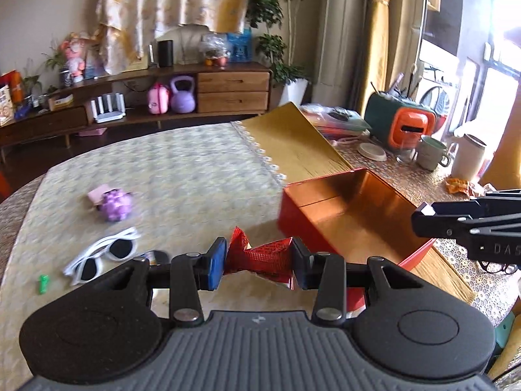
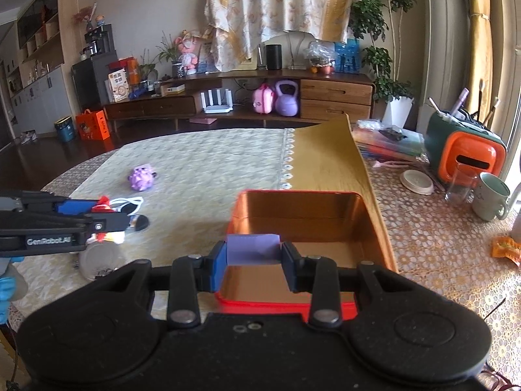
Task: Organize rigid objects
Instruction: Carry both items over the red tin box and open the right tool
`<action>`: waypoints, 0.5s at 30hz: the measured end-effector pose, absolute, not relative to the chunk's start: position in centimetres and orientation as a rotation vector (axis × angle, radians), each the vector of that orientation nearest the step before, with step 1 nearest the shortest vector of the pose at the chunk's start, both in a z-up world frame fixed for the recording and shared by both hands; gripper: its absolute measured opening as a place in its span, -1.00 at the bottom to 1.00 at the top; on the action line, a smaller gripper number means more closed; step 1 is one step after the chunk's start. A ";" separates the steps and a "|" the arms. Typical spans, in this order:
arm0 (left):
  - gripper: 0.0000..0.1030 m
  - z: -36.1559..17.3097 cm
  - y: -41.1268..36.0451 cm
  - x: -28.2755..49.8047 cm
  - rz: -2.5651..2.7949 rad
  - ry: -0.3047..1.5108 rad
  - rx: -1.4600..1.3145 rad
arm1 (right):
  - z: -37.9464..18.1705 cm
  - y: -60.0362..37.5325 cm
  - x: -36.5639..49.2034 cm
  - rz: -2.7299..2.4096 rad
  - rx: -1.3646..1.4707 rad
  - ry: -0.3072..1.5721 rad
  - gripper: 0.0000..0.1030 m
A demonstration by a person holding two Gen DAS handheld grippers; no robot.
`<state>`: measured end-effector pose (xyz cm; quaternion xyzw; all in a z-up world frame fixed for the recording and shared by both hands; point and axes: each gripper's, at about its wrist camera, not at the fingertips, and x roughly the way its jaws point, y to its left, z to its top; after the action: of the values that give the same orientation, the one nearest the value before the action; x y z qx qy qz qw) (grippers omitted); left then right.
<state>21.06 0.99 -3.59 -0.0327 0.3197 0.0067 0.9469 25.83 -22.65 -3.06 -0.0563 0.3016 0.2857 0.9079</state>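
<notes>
My left gripper (image 1: 259, 255) is shut on a crumpled red packet (image 1: 260, 254), held just left of an open red tin (image 1: 351, 215) with a copper-coloured inside. In the right wrist view my right gripper (image 2: 253, 251) is shut on a small lavender block (image 2: 252, 248) over the near end of the red tin (image 2: 309, 224). The left gripper (image 2: 110, 213) shows there at the left edge with the red packet (image 2: 103, 202). White sunglasses (image 1: 104, 254) and a purple toy (image 1: 115, 203) lie on the tablecloth. The right gripper (image 1: 421, 221) juts in from the right.
A gold sheet (image 2: 325, 163) lies behind the tin. To the right stand an orange-and-green container (image 2: 462, 150), a glass (image 2: 459, 185), a mug (image 2: 490, 195) and a round lid (image 2: 416, 181). A small green piece (image 1: 43, 283) and a clear round lid (image 2: 97, 260) lie at the left.
</notes>
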 end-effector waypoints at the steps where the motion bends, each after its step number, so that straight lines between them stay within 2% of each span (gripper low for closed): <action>1: -0.20 -3.7 0.4 21.7 0.007 0.656 -0.062 | -3.2 -22.9 26.1 0.588 -0.113 0.627 -0.32; 15: -0.20 -5.4 -6.6 30.9 -0.094 0.716 0.001 | -5.8 -25.1 30.3 0.568 -0.132 0.682 -0.33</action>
<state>30.88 -6.56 -5.44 0.0007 0.3501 -0.0461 0.9356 30.29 -25.09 -5.83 -0.0636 0.3298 0.2747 0.9010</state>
